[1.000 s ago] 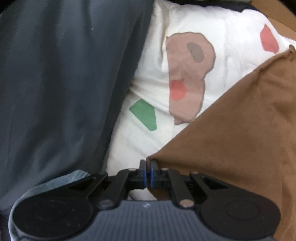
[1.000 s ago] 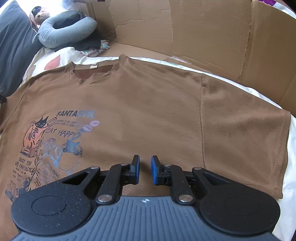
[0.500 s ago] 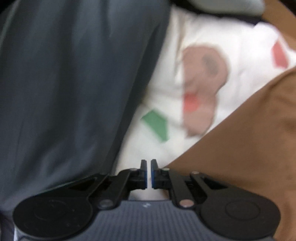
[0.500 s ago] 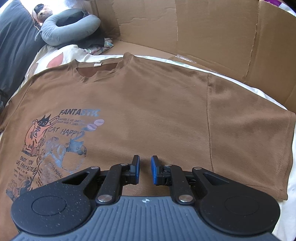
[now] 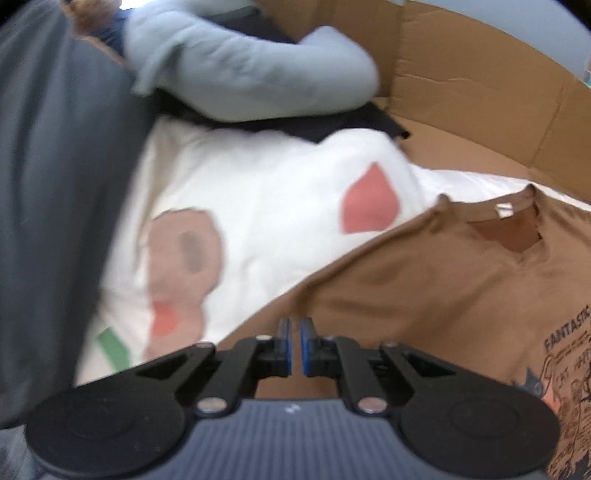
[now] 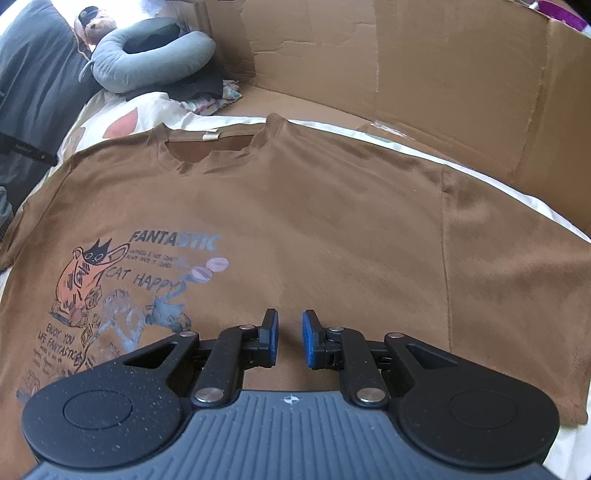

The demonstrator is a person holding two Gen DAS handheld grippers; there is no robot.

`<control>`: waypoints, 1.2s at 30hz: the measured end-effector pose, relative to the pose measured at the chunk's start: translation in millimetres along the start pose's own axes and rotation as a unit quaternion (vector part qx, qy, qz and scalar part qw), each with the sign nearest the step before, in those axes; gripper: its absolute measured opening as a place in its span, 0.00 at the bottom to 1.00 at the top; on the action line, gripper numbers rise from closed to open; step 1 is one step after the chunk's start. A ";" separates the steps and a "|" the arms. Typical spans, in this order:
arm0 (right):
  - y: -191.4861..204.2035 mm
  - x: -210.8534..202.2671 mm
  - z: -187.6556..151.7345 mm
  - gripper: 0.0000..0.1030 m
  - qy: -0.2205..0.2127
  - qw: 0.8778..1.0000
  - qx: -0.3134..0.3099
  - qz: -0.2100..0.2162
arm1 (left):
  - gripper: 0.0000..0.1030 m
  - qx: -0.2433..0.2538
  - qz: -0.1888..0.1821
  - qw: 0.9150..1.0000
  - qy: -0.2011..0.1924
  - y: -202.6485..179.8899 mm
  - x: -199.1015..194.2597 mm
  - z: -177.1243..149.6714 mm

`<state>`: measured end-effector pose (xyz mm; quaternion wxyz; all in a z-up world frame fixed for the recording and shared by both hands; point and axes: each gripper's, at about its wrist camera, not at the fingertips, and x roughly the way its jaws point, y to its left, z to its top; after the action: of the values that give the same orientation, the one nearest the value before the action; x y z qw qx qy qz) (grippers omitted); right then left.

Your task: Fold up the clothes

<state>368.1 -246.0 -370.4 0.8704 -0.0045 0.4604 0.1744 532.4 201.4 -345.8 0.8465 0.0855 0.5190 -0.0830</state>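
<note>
A brown T-shirt (image 6: 314, 206) lies flat, front up, on a white patterned sheet, its cat print (image 6: 122, 288) at the left and its collar (image 6: 210, 147) toward the far side. My right gripper (image 6: 290, 325) hovers over the shirt's lower middle, its jaws a little apart with nothing between them. In the blurred left wrist view, my left gripper (image 5: 295, 328) is shut and empty. It hangs over the brown T-shirt (image 5: 424, 288) near its left shoulder edge, with the collar to the upper right.
A cardboard wall (image 6: 406, 62) rings the far and right sides. A grey neck pillow (image 6: 147, 59) and a plush toy (image 6: 96, 26) sit at the far left on dark clothes. A dark grey pillow (image 5: 55, 221) borders the white sheet (image 5: 277, 206) on the left.
The left gripper has lifted away from the sleeve corner and swung toward the shoulder, so the collar and cardboard now show. The right gripper has crept slightly over the shirt.
</note>
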 end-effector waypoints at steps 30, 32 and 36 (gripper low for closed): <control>7.7 64.8 63.2 0.31 -0.035 0.999 -0.028 -0.014 | 0.01 -0.036 -0.025 0.997 -0.061 -23.9 28.6 24.9; 6.6 70.3 68.7 0.31 -0.036 0.999 -0.027 -0.019 | 0.01 -0.026 -0.036 0.997 -0.060 -36.0 33.3 25.8; 4.4 80.7 77.3 0.31 -0.038 0.999 -0.025 -0.028 | 0.01 -0.026 -0.040 0.997 -0.058 -48.4 45.7 26.9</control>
<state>470.2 -204.6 -389.9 0.8915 -0.0320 0.4219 0.1617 565.0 145.8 -377.5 0.8731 0.0378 0.4739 -0.1079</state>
